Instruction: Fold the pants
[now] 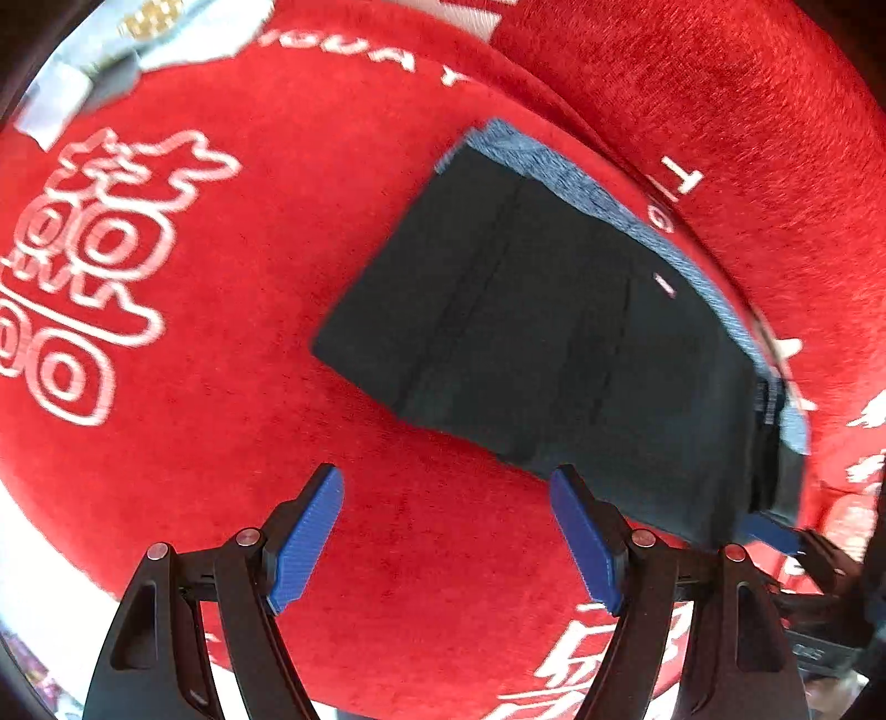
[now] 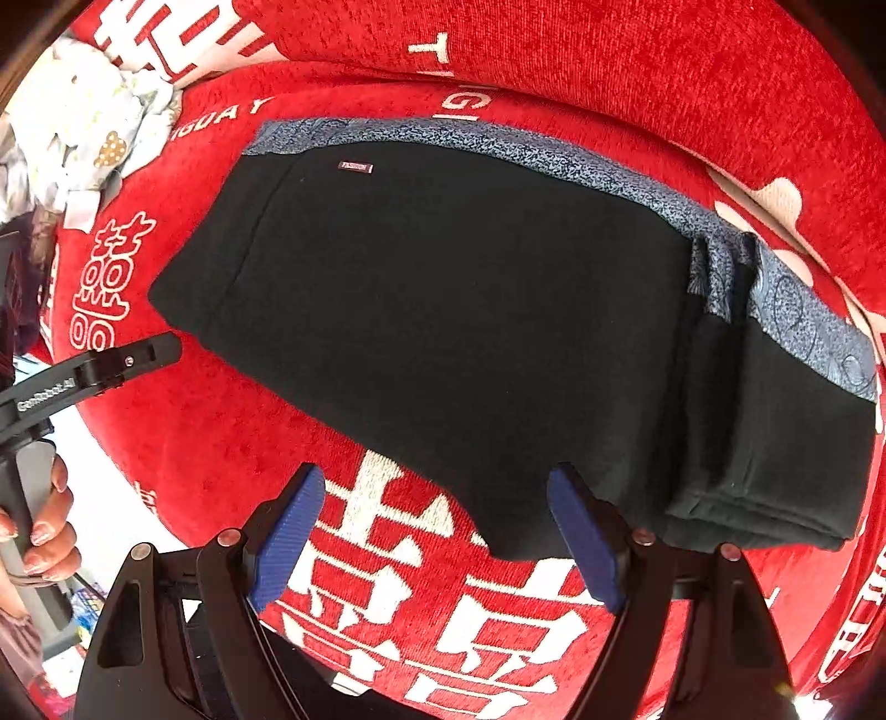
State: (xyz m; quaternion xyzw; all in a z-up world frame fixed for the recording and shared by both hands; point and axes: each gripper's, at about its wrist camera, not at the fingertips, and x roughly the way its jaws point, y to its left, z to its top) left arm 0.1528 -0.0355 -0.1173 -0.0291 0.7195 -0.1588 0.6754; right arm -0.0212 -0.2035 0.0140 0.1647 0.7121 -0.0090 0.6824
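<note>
Black pants [image 2: 470, 310] with a blue patterned inner band [image 2: 554, 155] lie folded flat on a red plush cover with white characters; they also show in the left wrist view [image 1: 542, 332]. My left gripper [image 1: 448, 531] is open and empty, just short of the pants' near edge. My right gripper [image 2: 437, 531] is open and empty at the pants' near edge, its right finger beside the folded hem. The left gripper's finger [image 2: 111, 365] shows near the pants' left corner, and the right gripper's blue fingertip [image 1: 775, 534] shows in the left wrist view.
The red cover [image 2: 221, 432] has a raised back cushion [image 2: 637, 61] behind the pants. A crumpled white patterned cloth [image 2: 83, 122] lies at the far left, also in the left wrist view [image 1: 138, 33]. The cover's front edge drops off at the lower left.
</note>
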